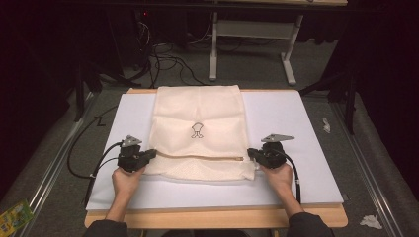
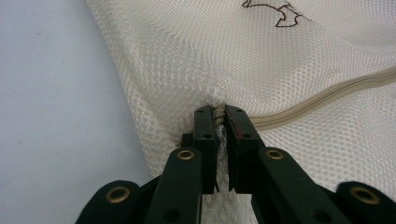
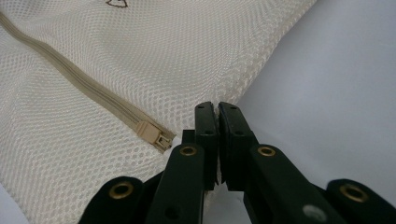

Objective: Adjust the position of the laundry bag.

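Jaws clamped on mesh: the left gripper [image 1: 148, 156] pinches the left edge of a cream mesh bag [image 1: 197, 129], a fold of netting caught between its jaws in the left gripper view [image 2: 221, 122]. The bag lies flat on a white sheet [image 1: 296, 118] covering the surface, its far end reaching the sheet's far edge. A small dark outline logo [image 1: 197, 130] sits at the bag's middle, and a beige zipper [image 1: 202, 157] runs across it near the person's side. In the right gripper view the zipper pull [image 3: 152, 134] rests just left of the jaws. The right gripper [image 1: 253, 154] has its jaws shut on the bag's right edge [image 3: 216, 116], by the zipper's end.
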